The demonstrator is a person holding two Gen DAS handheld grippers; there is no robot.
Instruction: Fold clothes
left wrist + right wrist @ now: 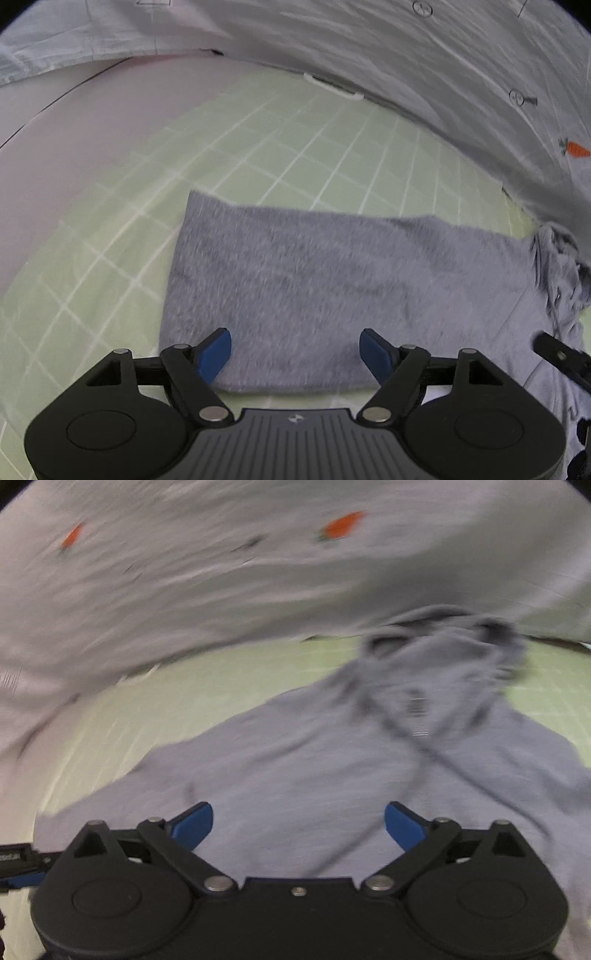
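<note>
Both our left hand-held gripper (295,350) and right hand-held gripper (298,825) hover released, grasping nothing. Ahead of each, the grey hoodie (314,760) lies partly folded; we judge another grasp and fold comes next.

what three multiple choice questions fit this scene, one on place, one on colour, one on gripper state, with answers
1. Where does the grey garment lie?
A. on the green grid mat
B. in a basket
C. on a hanger

2. What colour are the left gripper's fingertips?
A. red
B. blue
C. white

3. How are the left gripper and right gripper set?
A. both shut on cloth
B. one shut, one open
C. both open, holding nothing

Answers:
1. A, grid lines of the mat show around the garment's edges.
2. B, both pads are blue against the black linkage.
3. C, in each wrist view the jaws stand wide apart with only flat cloth between them.
</note>
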